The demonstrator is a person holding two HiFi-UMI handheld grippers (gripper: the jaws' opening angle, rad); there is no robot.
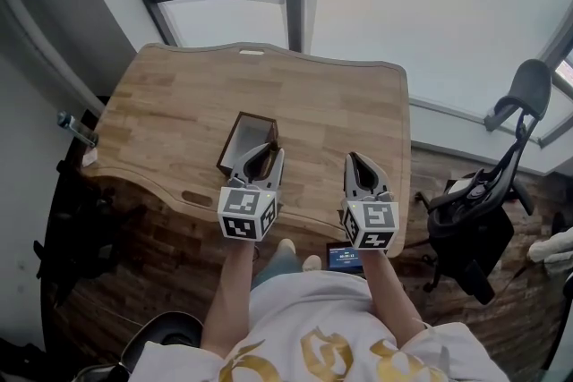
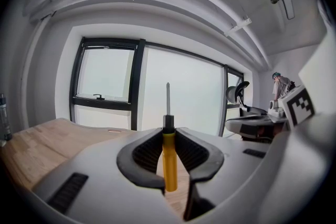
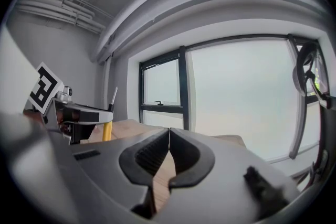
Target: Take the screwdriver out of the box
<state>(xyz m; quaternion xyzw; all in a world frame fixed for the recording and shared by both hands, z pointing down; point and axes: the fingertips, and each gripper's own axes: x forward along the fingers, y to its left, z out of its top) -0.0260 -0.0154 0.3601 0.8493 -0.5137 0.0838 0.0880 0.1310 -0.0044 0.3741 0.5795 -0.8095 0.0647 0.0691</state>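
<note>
My left gripper [image 2: 168, 136] is shut on a screwdriver [image 2: 169, 157] with a yellow handle and a black collar. It stands upright between the pads, its metal shaft [image 2: 167, 98] pointing up. In the head view the left gripper [image 1: 266, 153] hovers over the near end of a dark open box [image 1: 240, 137] on the wooden table [image 1: 179, 103]. The right gripper [image 1: 358, 161] hangs level to the right of it, jaws shut with nothing between them [image 3: 168, 136]. From the right gripper view the screwdriver [image 3: 107, 126] shows at the left, held in the other gripper.
A black office chair [image 1: 488, 210] stands to the right of the table. A phone [image 1: 345, 258] lies at the near table edge below the right gripper. A bottle [image 1: 76, 128] sits at the table's left edge. Large windows run behind the table.
</note>
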